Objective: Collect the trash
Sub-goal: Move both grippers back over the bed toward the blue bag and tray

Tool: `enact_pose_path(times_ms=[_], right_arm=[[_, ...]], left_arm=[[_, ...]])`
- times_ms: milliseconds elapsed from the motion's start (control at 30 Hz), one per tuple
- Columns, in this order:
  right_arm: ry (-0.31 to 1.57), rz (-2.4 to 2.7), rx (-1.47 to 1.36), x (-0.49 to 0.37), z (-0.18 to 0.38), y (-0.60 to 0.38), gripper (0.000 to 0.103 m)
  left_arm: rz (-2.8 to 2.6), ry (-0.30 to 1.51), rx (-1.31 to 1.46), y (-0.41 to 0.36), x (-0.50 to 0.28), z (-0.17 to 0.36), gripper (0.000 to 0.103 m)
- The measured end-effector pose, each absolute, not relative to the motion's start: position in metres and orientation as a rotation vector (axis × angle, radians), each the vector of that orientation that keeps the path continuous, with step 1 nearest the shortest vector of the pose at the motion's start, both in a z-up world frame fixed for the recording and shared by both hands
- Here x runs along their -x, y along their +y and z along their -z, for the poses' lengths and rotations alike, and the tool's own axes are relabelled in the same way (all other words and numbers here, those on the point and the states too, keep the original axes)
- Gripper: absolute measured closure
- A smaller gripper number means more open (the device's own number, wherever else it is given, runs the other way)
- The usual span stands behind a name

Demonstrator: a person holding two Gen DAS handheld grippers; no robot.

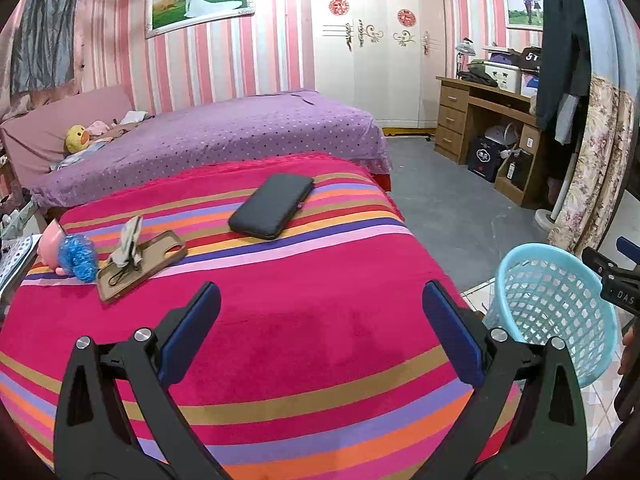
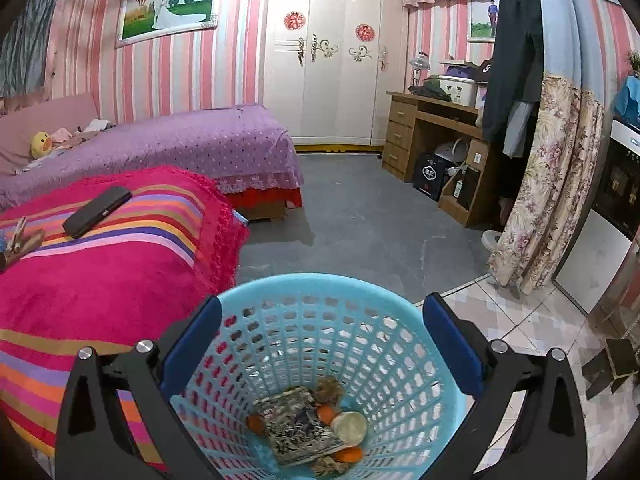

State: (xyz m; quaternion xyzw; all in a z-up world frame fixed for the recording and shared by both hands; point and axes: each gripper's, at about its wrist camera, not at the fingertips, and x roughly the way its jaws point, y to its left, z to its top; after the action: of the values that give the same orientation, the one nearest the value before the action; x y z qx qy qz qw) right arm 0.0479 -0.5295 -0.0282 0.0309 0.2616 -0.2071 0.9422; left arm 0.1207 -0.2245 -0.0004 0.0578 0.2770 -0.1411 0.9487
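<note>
A: How does the right gripper [image 2: 322,340] stand?

B: Its two blue-padded jaws are spread as wide as they go, with nothing between the pads. It hangs just above the pale blue basket [image 2: 400,312], looking down into it, and the pads touch neither rim nor wall.

A: And what lies in the basket?

B: At the bottom, a crumpled printed wrapper [image 2: 298,426], a round pale lid or disc [image 2: 349,428] beside it, some orange scraps [image 2: 326,414] and a few brownish dried clumps [image 2: 329,390].

A: The left gripper [image 1: 320,320]?

B: Also splayed wide and empty. It hovers over the striped pink blanket [image 1: 300,340], which lies just left of the basket [image 1: 560,308]; the pads are clear of the cloth.

A: Anything else on that blanket?

B: Farther from the basket, a dark phone [image 1: 272,205] lies flat. Beyond it, at the blanket's far left, a brown phone case [image 1: 160,254] with a crumpled bit of paper [image 1: 130,242] on it, then a blue crinkled plastic lump [image 1: 78,256] against a pink toy [image 1: 50,240].
</note>
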Motion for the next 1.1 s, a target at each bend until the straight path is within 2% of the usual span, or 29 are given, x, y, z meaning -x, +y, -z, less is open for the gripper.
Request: enact_pose_path(times_ms=[767,1100], right_arm=[[0.531,0.303,-0.010,-0.105,0.013,-0.431,0.005],[0.548,0.230,0.041,-0.135,0.016,-0.366,0.005]], left_arm=[[0.147,0.557,-0.087,-0.099,-0.163,-0.013,0.006],[0.081,0.609,0.019,-0.026,-0.182,0.005,0.006]])
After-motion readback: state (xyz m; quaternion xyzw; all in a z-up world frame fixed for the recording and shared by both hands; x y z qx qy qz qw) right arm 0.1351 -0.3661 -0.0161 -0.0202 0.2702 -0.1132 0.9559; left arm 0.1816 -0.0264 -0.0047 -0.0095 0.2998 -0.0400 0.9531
